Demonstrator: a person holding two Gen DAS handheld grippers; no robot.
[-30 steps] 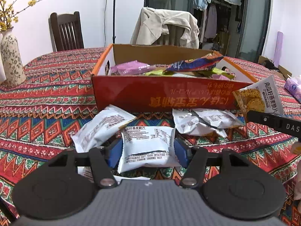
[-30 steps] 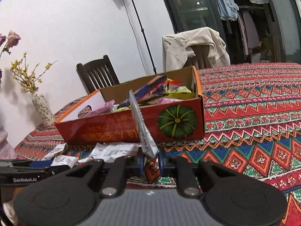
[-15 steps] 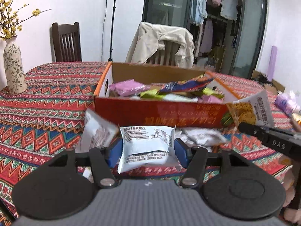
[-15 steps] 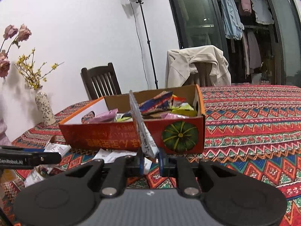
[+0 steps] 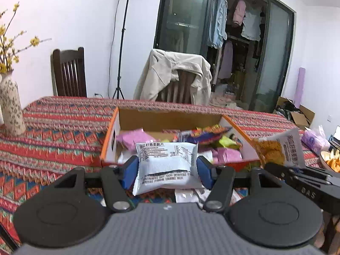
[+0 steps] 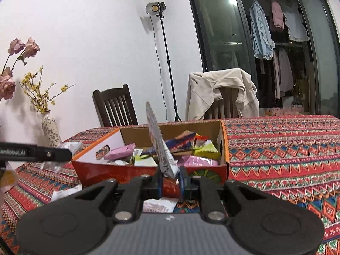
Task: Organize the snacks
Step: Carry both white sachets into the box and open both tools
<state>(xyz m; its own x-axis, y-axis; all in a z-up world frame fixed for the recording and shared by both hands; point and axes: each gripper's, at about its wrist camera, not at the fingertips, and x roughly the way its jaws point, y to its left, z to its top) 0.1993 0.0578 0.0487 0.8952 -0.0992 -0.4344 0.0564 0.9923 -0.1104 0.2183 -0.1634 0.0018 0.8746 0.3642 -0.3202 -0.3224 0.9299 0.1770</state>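
My left gripper (image 5: pixel 166 171) is shut on a white snack packet (image 5: pixel 165 163) with black print, held flat and lifted just in front of the orange cardboard box (image 5: pixel 110 140). The box holds several pink, yellow and blue snack bags (image 5: pixel 204 136). My right gripper (image 6: pixel 170 180) is shut on the lower corner of a thin snack packet (image 6: pixel 157 140) that stands edge-on above the box's near wall (image 6: pixel 119 173). In the left wrist view that same packet (image 5: pixel 282 148), with its pumpkin-crisp picture, shows at the right above the right gripper's black fingers (image 5: pixel 303 180).
Loose white packets (image 6: pixel 157 205) lie on the patterned tablecloth (image 6: pixel 286 159) below both grippers. A flowered vase (image 5: pixel 10 106) stands at the table's left edge. Two chairs (image 5: pixel 69 72) stand behind the table, one draped with a beige jacket (image 5: pixel 176 76). A bowl of snacks (image 5: pixel 331 159) sits far right.
Both grippers have risen with their packets, from table level in front of the box's red wall to above its rim, so the box's contents now show.
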